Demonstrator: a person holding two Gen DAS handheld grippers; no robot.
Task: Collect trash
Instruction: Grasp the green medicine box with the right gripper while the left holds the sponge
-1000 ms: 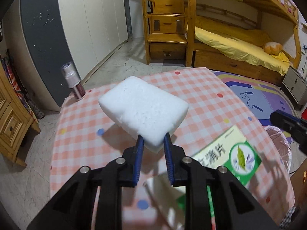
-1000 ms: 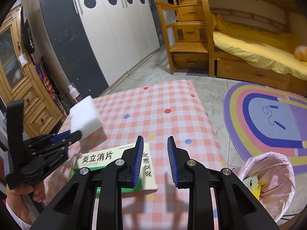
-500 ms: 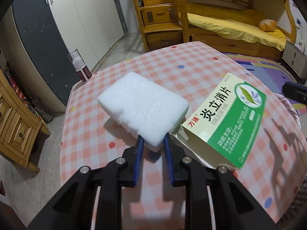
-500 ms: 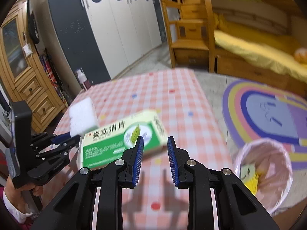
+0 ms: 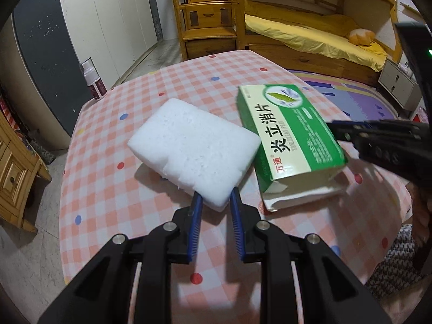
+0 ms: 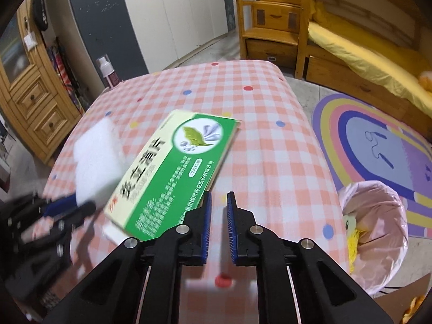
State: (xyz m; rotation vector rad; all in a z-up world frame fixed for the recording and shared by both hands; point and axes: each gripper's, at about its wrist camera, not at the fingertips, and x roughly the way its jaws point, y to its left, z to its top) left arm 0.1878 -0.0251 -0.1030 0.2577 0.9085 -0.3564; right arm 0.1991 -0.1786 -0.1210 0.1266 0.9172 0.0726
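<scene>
My left gripper point(image 5: 216, 198) is shut on a white foam block point(image 5: 193, 149) and holds it just above the checked tablecloth point(image 5: 113, 189). A green and cream medicine box point(image 5: 290, 139) lies on the table right of the foam, its torn end toward me. In the right wrist view the box point(image 6: 172, 170) lies just left of my right gripper point(image 6: 217, 202), whose jaws stand a narrow gap apart and hold nothing. The right gripper's fingers reach the box's right edge in the left wrist view point(image 5: 348, 132). The foam point(image 6: 95, 162) and left gripper point(image 6: 67, 208) show blurred at left.
A trash bin with a pink bag point(image 6: 375, 232) stands on the floor right of the table, with yellow trash inside. A spray bottle point(image 5: 91, 81) stands at the table's far left corner. A rainbow rug point(image 6: 378, 145), bunk bed and wooden drawers surround the table.
The left gripper has carried the foam lower and toward the table's middle. The right gripper has swung left and closer to the medicine box, which now fills more of its view.
</scene>
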